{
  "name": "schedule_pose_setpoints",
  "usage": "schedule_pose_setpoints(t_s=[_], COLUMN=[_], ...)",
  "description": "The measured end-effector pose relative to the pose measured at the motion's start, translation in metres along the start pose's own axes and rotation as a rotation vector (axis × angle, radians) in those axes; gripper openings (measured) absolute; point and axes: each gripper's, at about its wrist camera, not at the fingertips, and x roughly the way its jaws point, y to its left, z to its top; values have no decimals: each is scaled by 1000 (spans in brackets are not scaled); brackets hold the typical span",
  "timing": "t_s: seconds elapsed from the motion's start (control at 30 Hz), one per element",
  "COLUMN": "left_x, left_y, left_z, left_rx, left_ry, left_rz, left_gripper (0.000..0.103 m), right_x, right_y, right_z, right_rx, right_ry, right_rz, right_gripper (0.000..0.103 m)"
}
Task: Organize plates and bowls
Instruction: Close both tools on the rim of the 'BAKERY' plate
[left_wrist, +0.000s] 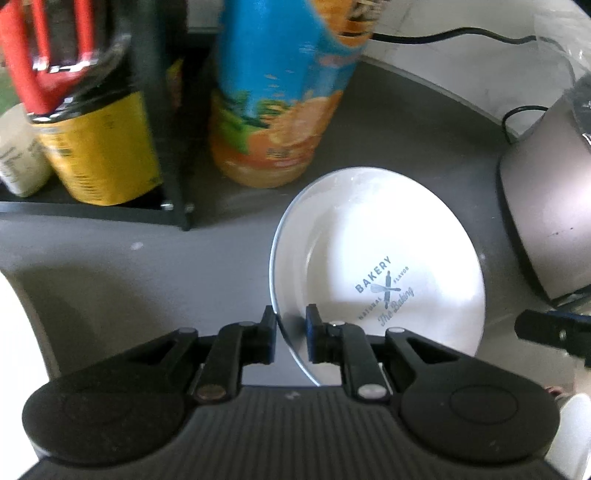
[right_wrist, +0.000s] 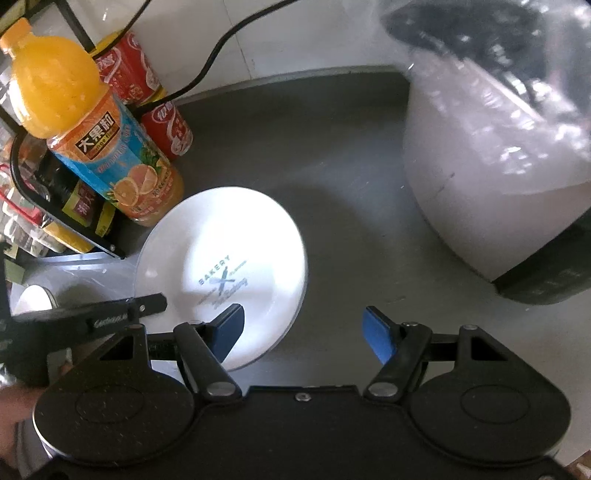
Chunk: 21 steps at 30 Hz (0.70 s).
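A round white ceramic plate (left_wrist: 388, 258) printed "BAKERY" lies on the dark grey countertop (left_wrist: 110, 266), an orange juice bottle (left_wrist: 280, 92) at its eleven o'clock. The left gripper (left_wrist: 291, 332) pinches the plate's seven o'clock rim. The right gripper (right_wrist: 303, 332) hovers with jaws wide, gripping nothing.

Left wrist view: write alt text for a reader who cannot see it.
The left gripper is shut on the rim of a white plate printed "BAKERY", over a dark grey counter. Behind stand an orange juice bottle and a black rack.
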Motion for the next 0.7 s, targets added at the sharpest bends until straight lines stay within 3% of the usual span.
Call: schedule_pose_setpoints(t_s=[0.33, 0.7], left_x=[-6, -2], left_y=[15, 0], left_z=[0, 6], left_rx=[9, 4], left_ry=[4, 20], left_rz=[17, 30], left_gripper=[15, 15], right_x=[36, 67], right_y=[5, 13], right_z=[9, 20], right_rx=[61, 61], right_ry=[66, 121], right_rz=[31, 39], right_gripper=[70, 43])
